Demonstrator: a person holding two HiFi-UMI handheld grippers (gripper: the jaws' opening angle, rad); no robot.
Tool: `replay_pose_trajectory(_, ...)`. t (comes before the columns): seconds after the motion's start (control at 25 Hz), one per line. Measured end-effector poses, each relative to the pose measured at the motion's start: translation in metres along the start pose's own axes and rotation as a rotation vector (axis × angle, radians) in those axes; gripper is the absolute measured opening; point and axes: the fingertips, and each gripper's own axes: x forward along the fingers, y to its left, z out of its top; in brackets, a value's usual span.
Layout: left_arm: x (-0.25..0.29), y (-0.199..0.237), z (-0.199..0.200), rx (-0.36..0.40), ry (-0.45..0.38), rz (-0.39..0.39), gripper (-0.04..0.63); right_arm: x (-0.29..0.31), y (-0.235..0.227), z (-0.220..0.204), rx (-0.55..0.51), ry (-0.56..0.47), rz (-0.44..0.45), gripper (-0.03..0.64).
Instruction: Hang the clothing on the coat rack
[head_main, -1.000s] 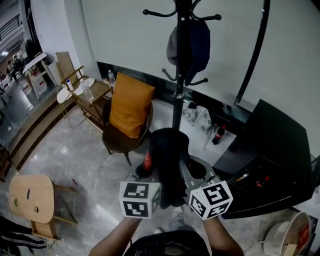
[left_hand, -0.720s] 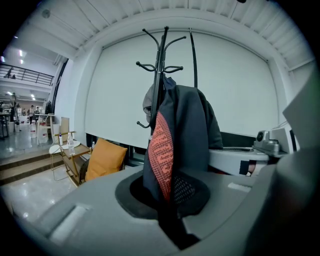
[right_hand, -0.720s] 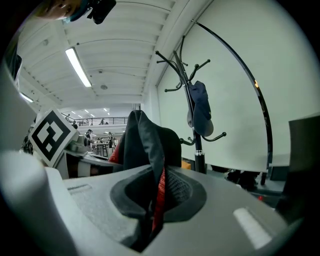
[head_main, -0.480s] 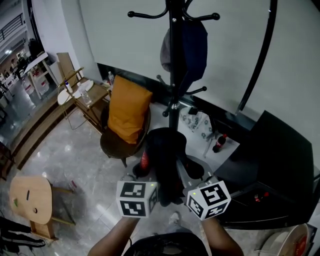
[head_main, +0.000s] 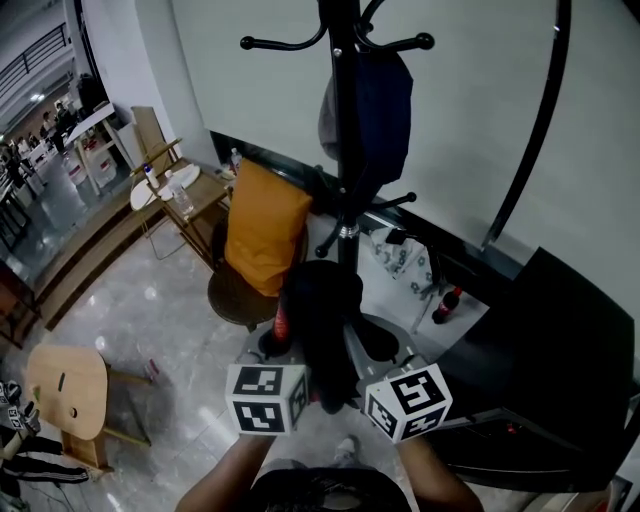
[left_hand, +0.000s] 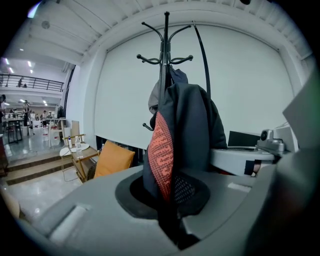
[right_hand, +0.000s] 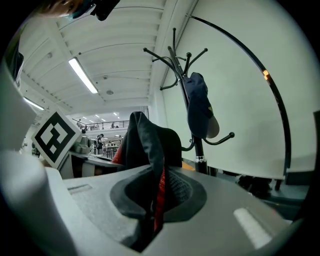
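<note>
Fig. Dark garment (head_main: 322, 310) at centre frame, left gripper (head_main: 300, 365) & right gripper (head_main: 350, 362) both clamped on its fabric. Coat rack (head_main: 345, 180) at upper centre w/ cap (head_main: 385, 100) on it. Garment not yet on a hook, so hanging is left to do.

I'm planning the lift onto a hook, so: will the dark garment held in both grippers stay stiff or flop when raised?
Probably floppy: the garment bunches and folds between the left gripper and the right gripper. Likely light, since two jaw pinches alone carry it. Loose folds may drape and snag on the coat rack hooks.
</note>
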Motion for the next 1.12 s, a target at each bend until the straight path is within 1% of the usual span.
replay_pose_trajectory(0.2, 0.005, 0.001, 0.004, -0.005, 0.002, 0.025, 0.025, 0.004, -0.005, 0.003, 0.004, -0.002, 0.022, 0.031)
replay_pose_trajectory(0.48, 0.018, 0.010, 0.008, -0.008, -0.003, 0.030, 0.025, 0.019, -0.012, 0.004, 0.007, 0.001, 0.022, 0.031)
replay_pose_trajectory(0.72, 0.035, 0.021, 0.009, -0.014, 0.005, -0.016, 0.026, 0.035, -0.018, 0.004, 0.006, 0.004, -0.019, 0.031)
replay_pose_trajectory(0.92, 0.055, 0.028, 0.016, -0.003, 0.007, -0.075, 0.025, 0.050, -0.027, 0.006, 0.006, 0.005, -0.080, 0.031)
replay_pose_trajectory(1.12, 0.069, 0.036, 0.026, -0.008, -0.004, -0.133, 0.025, 0.062, -0.032, 0.011, -0.002, 0.006, -0.138, 0.031)
